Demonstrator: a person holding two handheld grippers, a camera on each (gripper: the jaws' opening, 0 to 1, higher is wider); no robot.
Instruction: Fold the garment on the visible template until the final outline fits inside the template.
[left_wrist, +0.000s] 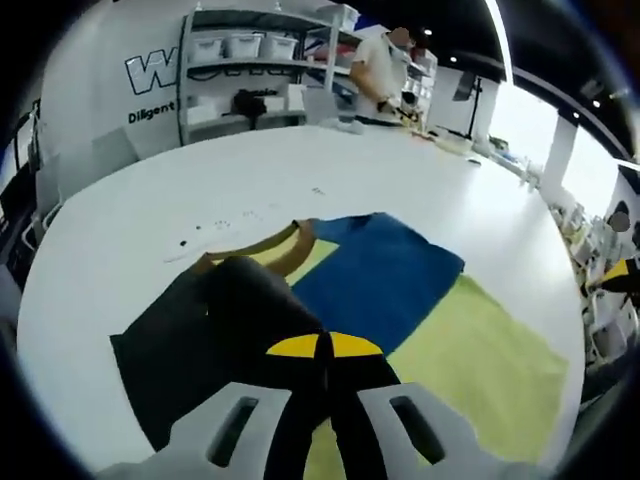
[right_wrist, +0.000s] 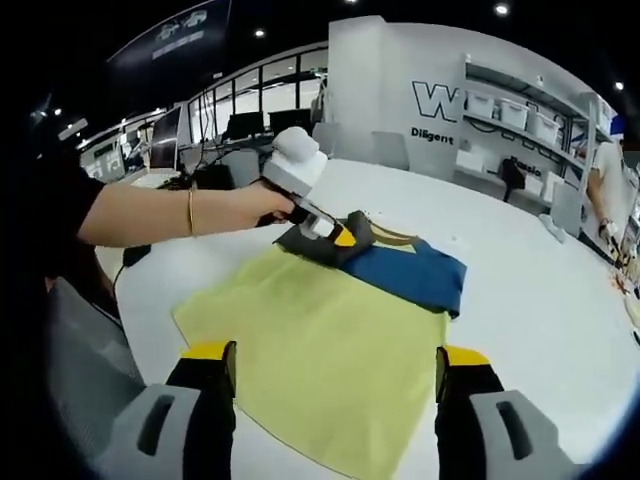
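While pinching the garment's (right_wrist: 400, 265) dark fold, left claw (right_wrist: 335, 235) at arm's reach over the template (right_wrist: 320, 370); right claw (right_wrist: 335, 375) spread.

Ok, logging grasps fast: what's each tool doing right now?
Left tool: shut on the garment's dark fold.
Right tool: open, holding nothing, above the yellow template.

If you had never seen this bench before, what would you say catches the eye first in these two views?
First, the large yellow-green template sheet spread flat on the round white table, nearest the open right gripper. At its far end lies the blue and dark folded garment. There the left gripper, held by a person's hand, is shut on a dark fold of it.
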